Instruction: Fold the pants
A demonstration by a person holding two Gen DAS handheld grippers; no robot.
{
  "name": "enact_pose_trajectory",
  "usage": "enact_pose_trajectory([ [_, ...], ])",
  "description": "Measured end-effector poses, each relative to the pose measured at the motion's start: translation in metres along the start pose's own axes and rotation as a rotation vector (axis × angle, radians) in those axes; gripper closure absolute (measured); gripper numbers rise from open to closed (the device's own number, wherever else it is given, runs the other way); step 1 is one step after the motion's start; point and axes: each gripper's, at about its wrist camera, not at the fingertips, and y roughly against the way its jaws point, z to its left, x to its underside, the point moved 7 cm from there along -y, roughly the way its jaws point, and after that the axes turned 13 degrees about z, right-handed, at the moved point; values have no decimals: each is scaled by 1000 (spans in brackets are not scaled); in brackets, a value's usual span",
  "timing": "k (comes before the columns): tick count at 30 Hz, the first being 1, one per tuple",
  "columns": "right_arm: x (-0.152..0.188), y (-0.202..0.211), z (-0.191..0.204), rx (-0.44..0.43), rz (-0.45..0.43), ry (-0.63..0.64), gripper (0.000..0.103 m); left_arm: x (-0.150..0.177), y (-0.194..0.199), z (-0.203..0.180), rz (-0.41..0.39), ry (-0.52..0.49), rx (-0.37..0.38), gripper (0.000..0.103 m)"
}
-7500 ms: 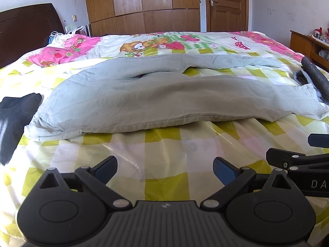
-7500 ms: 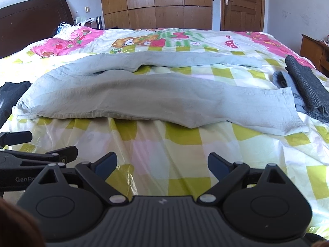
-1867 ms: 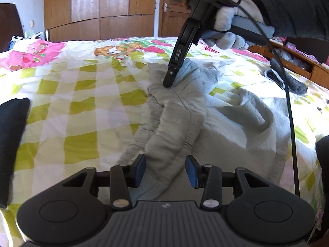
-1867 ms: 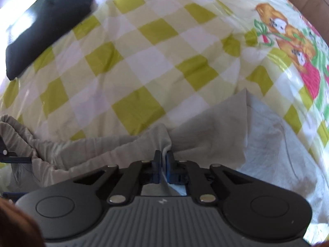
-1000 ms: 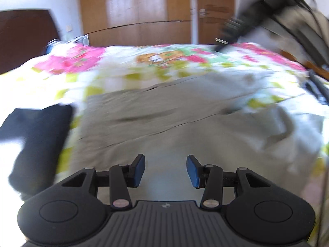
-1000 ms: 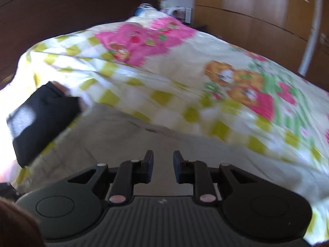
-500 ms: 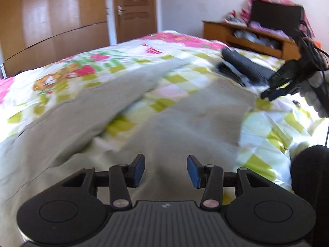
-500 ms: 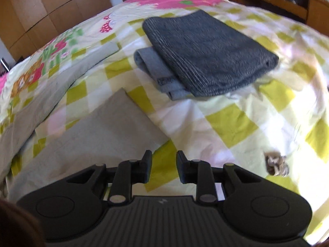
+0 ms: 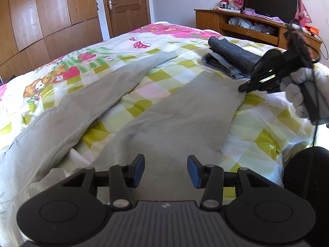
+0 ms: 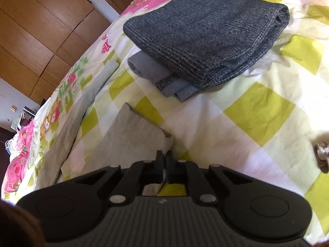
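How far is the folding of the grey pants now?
Done: the grey pants lie flat, legs apart. In hand: the right gripper is shut on the near leg's hem corner; the left gripper is open above that leg. Left: every fold.

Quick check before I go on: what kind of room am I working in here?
A bedroom, most likely in a home: the pants lie on a bed with a checked cartoon bedspread, wooden wardrobe doors line the wall, and a low wooden cabinet holds clutter.
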Motion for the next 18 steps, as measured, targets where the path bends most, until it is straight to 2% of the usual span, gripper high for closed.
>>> enact_pose_trajectory([
  [4,-3,49,-14,40,-105,14,100,0,-2,-8,-11,-7,26,45],
  [6,-4,68,-28,79,-133,2,99,2,-6,-15,-7,-23,40,42],
  [11,13,72,-46,269,-87,52,99,20,-23,-21,59,-15,67,41],
  [13,18,78,-47,315,-104,67,99,23,-17,-19,46,-4,72,41],
  [15,20,86,-47,376,-125,88,91,23,-7,-14,20,-6,59,41],
  [18,15,107,-44,462,-214,107,91,24,7,6,-15,0,12,41],
])
